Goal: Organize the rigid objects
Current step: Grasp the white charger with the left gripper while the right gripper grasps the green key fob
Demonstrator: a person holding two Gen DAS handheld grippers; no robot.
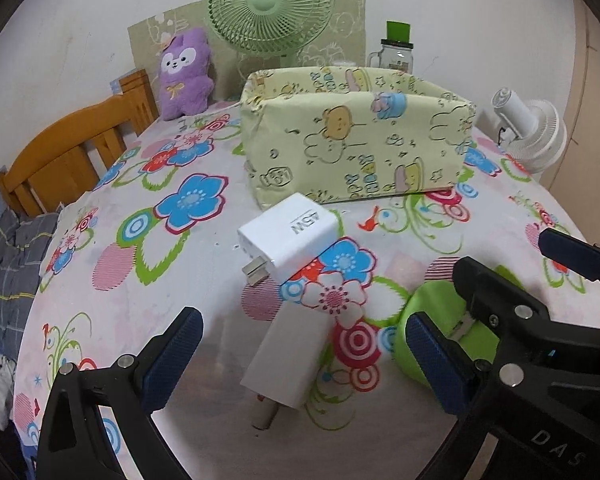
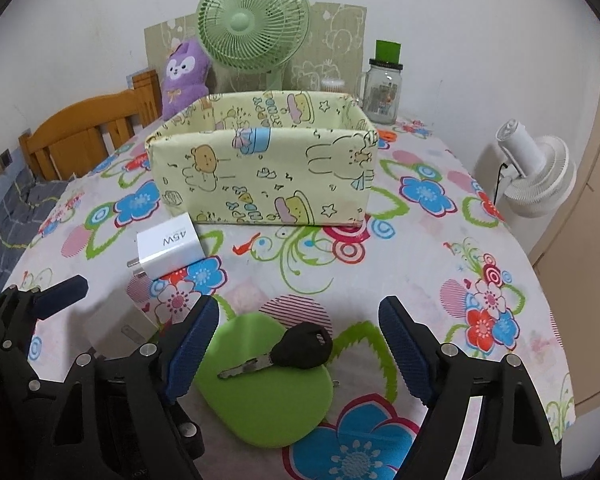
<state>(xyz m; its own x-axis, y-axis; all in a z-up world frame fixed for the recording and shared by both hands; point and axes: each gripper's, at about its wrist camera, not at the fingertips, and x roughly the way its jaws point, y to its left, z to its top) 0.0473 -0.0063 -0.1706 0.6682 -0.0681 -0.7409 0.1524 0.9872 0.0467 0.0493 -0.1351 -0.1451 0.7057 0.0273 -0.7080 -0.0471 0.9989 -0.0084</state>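
Fingers of both grippers, left gripper (image 1: 300, 356) and right gripper (image 2: 300, 344), stand apart and empty: a white charger (image 1: 286, 356) lies between the left pair, a key (image 2: 288, 354) on a green case (image 2: 268, 396) between the right, so closing comes next, before the box (image 2: 264, 176) beyond.

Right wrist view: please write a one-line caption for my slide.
Open right claw around a black key lying on a green pad, with a white charger and patterned box beyond.

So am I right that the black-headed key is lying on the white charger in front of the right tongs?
Not quite: the key lies on the flat green case, not on a white charger. The right wrist view shows it, just ahead of the open right tongs.
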